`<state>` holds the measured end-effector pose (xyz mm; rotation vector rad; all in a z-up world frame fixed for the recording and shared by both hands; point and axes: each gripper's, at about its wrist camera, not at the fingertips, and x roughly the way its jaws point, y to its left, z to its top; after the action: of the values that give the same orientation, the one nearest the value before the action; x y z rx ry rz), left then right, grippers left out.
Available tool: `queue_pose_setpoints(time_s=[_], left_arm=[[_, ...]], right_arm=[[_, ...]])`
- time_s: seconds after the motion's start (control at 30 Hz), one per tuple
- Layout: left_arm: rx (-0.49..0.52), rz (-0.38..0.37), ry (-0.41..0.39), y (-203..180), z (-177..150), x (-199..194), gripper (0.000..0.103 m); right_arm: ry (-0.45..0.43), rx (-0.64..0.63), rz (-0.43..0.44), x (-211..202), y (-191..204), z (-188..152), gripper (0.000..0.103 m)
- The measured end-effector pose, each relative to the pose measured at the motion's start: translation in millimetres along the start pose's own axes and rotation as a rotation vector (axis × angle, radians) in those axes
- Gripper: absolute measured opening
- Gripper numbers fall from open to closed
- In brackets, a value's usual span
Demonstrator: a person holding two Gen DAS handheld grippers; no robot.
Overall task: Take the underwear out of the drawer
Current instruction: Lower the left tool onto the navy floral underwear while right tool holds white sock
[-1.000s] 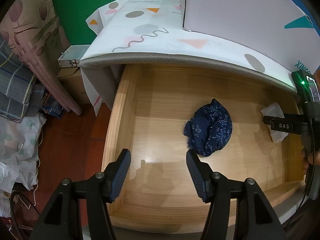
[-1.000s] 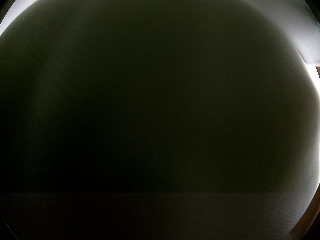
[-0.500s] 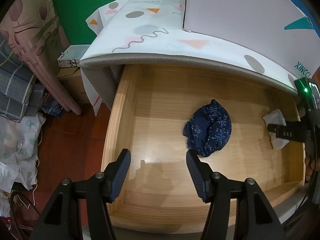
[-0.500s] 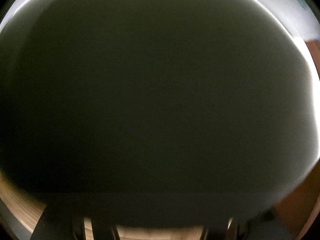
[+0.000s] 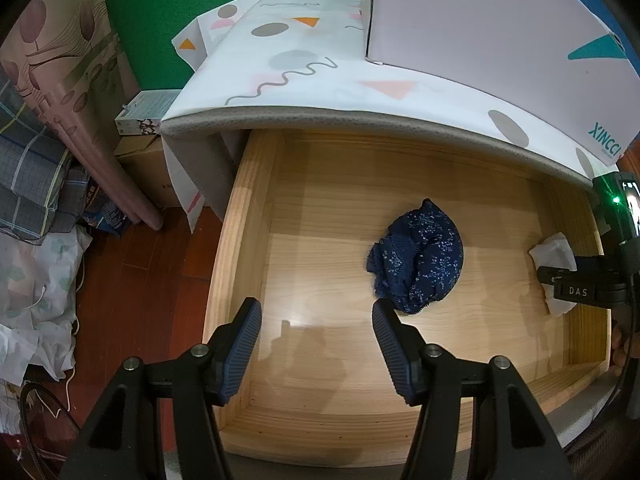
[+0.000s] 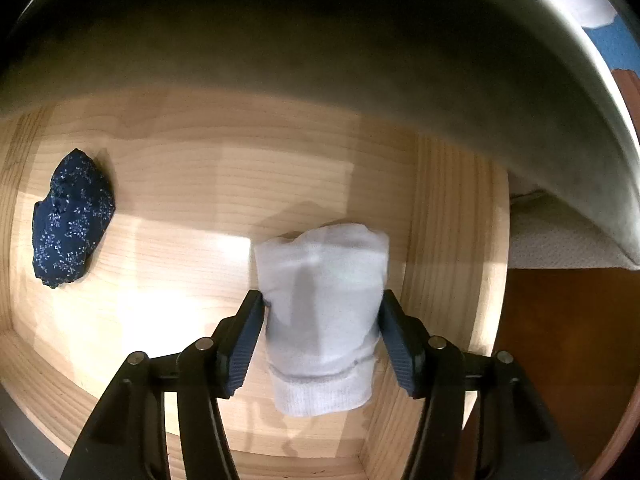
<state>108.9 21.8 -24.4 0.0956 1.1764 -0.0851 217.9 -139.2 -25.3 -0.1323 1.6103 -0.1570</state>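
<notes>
An open wooden drawer (image 5: 240,240) holds a crumpled navy floral underwear (image 5: 418,266), which also shows at the left of the right wrist view (image 6: 70,220). A folded white garment (image 6: 324,312) lies by the drawer's right wall and shows in the left wrist view (image 5: 554,250). My left gripper (image 5: 316,320) is open and empty above the drawer's front left, just left of the navy piece. My right gripper (image 6: 322,312) is open, its fingers on either side of the white garment; whether they touch it I cannot tell.
A tabletop with a patterned white cover (image 5: 320,80) overhangs the drawer's back; a white box (image 5: 500,20) stands on it. Bedding and bags (image 5: 36,200) lie on the red-brown floor (image 5: 132,280) at left. A small carton (image 5: 148,114) sits beside the table.
The right wrist view was dark and blocked; now it shows the drawer inside, with the right gripper drawn back from under the tabletop and around the white garment. The left gripper has not moved.
</notes>
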Motion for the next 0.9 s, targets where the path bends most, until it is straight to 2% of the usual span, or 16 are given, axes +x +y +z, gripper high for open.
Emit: queue_pose_setpoints(time_s=[0.23, 0.3, 0.43, 0.5, 0.9], left_arm=[[0.001, 0.001, 0.001, -0.4, 0.2, -0.1, 0.059], [0.001, 0.001, 0.0, -0.4, 0.3, 0.0, 0.059], [0.002, 0.002, 0.0, -0.6, 0.3, 0.2, 0.059], [0.0, 0.001, 0.0, -0.2, 0.4, 0.7, 0.059], [0.001, 0.003, 0.003, -1.0, 0.6, 1.9, 0.059]], right_arm=[[0.003, -0.006, 0.004, 0.1, 4.5, -9.3, 0.056], [0.004, -0.006, 0.004, 2.6, -26.7, 11.2, 0.055], [0.004, -0.01, 0.007, 5.0, -26.1, 9.6, 0.056], [0.004, -0.013, 0.006, -5.8, -39.2, 2.9, 0.056], [0.034, -0.035, -0.001, -4.3, -33.1, -13.2, 0.051]])
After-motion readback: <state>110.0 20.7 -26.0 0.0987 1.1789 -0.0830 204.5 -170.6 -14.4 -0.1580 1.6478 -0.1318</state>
